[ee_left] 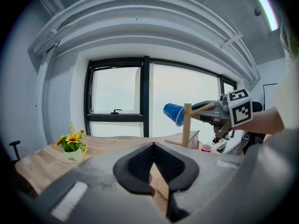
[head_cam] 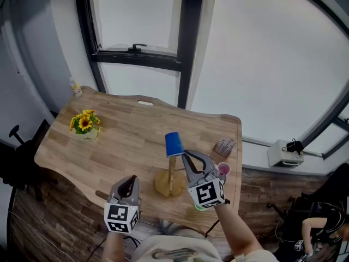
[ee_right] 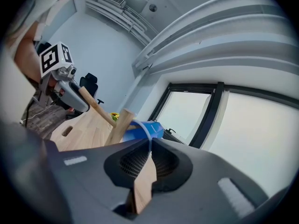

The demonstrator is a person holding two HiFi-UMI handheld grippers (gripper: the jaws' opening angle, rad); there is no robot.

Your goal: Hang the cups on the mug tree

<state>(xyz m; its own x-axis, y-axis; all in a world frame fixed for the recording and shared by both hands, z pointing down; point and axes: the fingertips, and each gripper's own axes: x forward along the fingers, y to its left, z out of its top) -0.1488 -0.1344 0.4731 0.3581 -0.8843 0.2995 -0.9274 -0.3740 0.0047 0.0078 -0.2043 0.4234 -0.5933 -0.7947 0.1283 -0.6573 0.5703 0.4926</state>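
Note:
A blue cup lies tilted at the top of the wooden mug tree, its mouth toward the post. My right gripper reaches in from the right and is shut on the cup's rim. In the right gripper view the thin rim sits between the closed pads, with the blue cup against the tree's post. My left gripper hangs low at the table's front edge, left of the tree, shut with nothing in it. From the left gripper view the blue cup and mug tree stand ahead to the right.
A pink cup stands on the wooden table right of the tree, and a green rim shows under my right hand. A small holder sits near the right edge. A pot of yellow flowers stands far left. Windows lie behind.

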